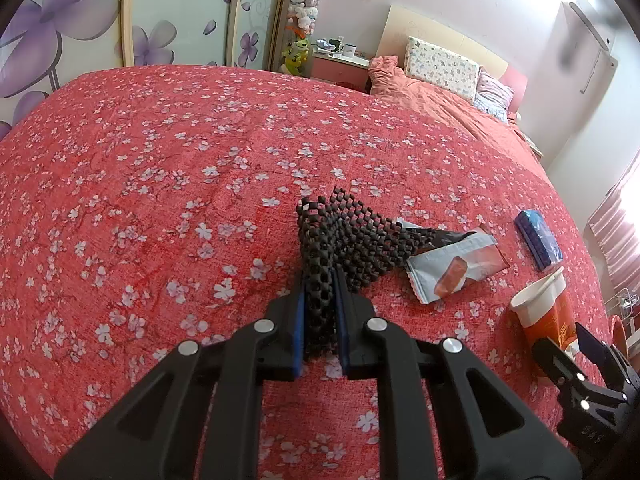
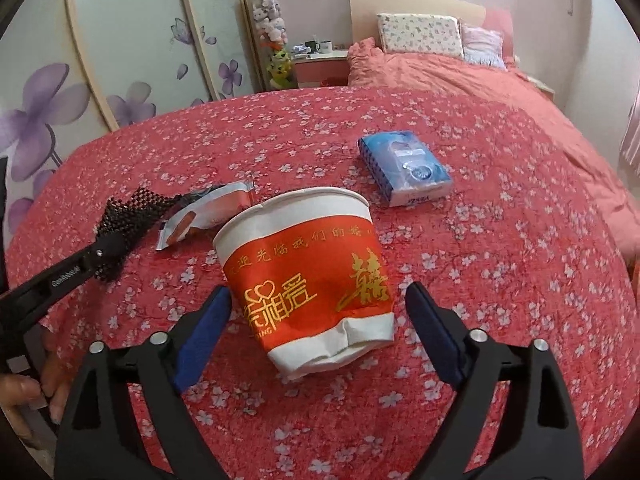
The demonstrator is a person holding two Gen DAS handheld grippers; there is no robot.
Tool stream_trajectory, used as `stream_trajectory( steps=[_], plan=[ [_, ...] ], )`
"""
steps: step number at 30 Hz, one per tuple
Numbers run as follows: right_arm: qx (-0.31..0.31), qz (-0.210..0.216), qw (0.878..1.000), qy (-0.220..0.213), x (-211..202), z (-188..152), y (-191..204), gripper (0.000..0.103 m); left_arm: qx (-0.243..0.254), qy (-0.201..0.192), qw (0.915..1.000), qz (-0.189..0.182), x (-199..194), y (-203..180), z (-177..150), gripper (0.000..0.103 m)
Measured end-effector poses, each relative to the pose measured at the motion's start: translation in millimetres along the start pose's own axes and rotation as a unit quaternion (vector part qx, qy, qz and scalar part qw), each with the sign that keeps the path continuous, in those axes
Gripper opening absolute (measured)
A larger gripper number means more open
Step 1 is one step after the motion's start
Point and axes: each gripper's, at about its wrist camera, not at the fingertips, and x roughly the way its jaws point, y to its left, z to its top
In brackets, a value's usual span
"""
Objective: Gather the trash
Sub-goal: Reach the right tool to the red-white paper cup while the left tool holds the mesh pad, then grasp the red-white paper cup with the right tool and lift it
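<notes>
On the red flowered bedspread [image 1: 160, 160], my left gripper [image 1: 319, 280] is shut on a black mesh bag [image 1: 352, 236], whose free end lies over a torn silver snack wrapper [image 1: 452, 264]. From the right wrist view the same bag [image 2: 132, 208] and wrapper [image 2: 208, 212] are at the left. A dented red-and-white paper cup [image 2: 308, 272] lies tilted on its side, mouth facing away. My right gripper [image 2: 316, 292] is open, its blue pads on either side of the cup's base without touching it. The cup [image 1: 544, 308] also shows at the right of the left wrist view.
A blue tissue pack [image 2: 404, 166] lies beyond the cup, also seen as a blue pack [image 1: 538, 240] in the left wrist view. Pillows [image 2: 420, 34] and a crumpled quilt sit at the bed's head. A person's hand [image 2: 24, 392] holds the left gripper. Flowered wardrobe doors [image 1: 60, 28] stand behind.
</notes>
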Motion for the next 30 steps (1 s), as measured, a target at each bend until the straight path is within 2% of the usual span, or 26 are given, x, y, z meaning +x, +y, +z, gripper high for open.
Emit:
stream_trajectory(
  steps=[3, 5, 7, 18, 23, 30],
  plan=[
    [-0.005, -0.005, 1.0, 0.004, 3, 0, 0, 0.088, 0.001, 0.0, 1.0, 0.001, 0, 0, 0, 0.015],
    [-0.01, -0.011, 1.0, 0.011, 7, -2, 0, 0.076, 0.0, 0.0, 1.0, 0.0, 0, 0, 0, 0.015],
    [-0.007, -0.015, 1.0, 0.016, 8, -3, -2, 0.072, 0.0, 0.0, 1.0, 0.0, 0, 0, 0, 0.015],
    [0.007, -0.01, 1.0, 0.017, 2, -6, -14, 0.072, 0.027, -0.001, 0.9994, 0.02, 4, -8, 6, 0.018],
    [0.016, -0.006, 1.0, 0.014, -3, -8, -22, 0.071, 0.018, -0.004, 0.9998, -0.011, 3, 0, 9, 0.01],
    [0.024, -0.003, 1.0, -0.008, -25, -11, -33, 0.071, 0.026, -0.029, 0.9986, -0.036, -20, 7, 7, 0.009]
  ],
)
